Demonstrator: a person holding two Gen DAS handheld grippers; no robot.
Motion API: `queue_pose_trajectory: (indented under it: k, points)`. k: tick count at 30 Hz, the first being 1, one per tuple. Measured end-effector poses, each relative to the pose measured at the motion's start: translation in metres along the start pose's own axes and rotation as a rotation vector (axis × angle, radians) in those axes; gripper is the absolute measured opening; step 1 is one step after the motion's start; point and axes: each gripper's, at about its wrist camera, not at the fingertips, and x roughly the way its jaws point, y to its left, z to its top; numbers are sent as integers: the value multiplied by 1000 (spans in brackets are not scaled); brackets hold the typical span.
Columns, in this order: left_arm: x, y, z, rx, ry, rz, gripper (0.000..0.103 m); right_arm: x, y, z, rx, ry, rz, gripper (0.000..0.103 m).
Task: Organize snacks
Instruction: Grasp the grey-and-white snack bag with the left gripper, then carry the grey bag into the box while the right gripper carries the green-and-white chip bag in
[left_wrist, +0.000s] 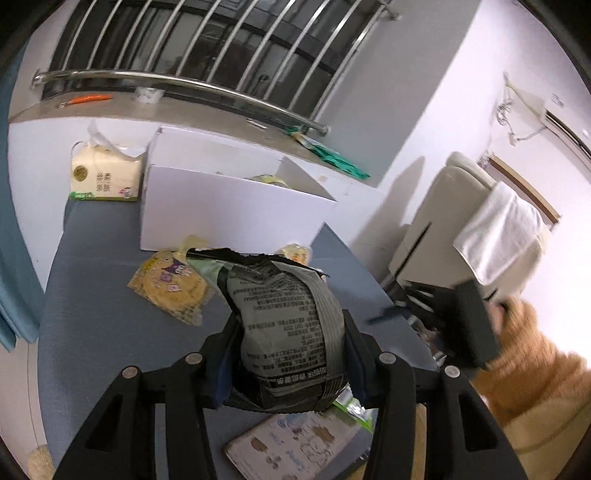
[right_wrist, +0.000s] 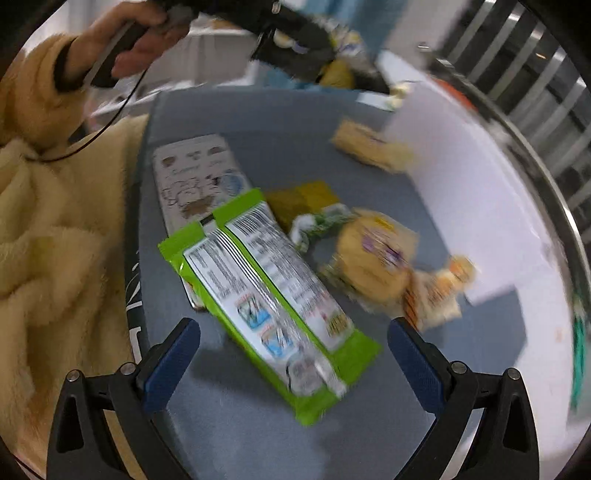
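My left gripper (left_wrist: 284, 328) is shut on a grey printed snack bag (left_wrist: 284, 317) and holds it above the blue-grey table (left_wrist: 99, 332), short of the open white box (left_wrist: 236, 218). A yellow snack pack (left_wrist: 170, 288) lies on the table before the box. My right gripper (right_wrist: 293, 332) is open and empty, its blue pads (right_wrist: 173, 365) either side of a green snack bag (right_wrist: 273, 299) lying face down on the table. Yellow packs (right_wrist: 373, 266) and an orange pack (right_wrist: 439, 291) lie beyond it. The left gripper (right_wrist: 295, 40) shows at the top of the right wrist view.
A tissue pack (left_wrist: 107, 173) stands left of the white box. A printed white card (right_wrist: 199, 181) lies at the table's near edge. A steel rail (left_wrist: 177, 81) and window bars run behind. A chair with a white towel (left_wrist: 502, 236) stands at the right.
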Motion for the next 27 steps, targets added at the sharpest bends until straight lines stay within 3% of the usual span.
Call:
queue_pose_trajectory:
  k: [5,9,13,14,15,16,20,22,27]
  points:
    - [-14,-1,-3,5,-3,-24,54,31,-7,10,-158,81,91,103]
    - [-20,4,-7,-15,-4,-20,54,42,-25,16,-126,84,215,103]
    - [-21,9,-11,-34,-2,-18,54,42,-31,14,-86,89,234,102]
    - [-21,10,-12,-37,-4,-21,54,44,-36,10,-32,119,268,97]
    - [-22,11,-13,-40,-7,-25,54,42,-45,7,49,121,283,82]
    - [-21,11,-13,-43,-8,-27,54,36,-50,4,73,100,260,69]
    - [-21,12,-14,-48,-16,-24,54,9,-42,-10,146,26,176,68]
    - [-22,11,-14,-55,-29,-26,54,-13,-42,-20,236,-68,144,68]
    - [-23,4,-6,-37,-72,5,54,-68,-40,-27,551,-240,-50,69]
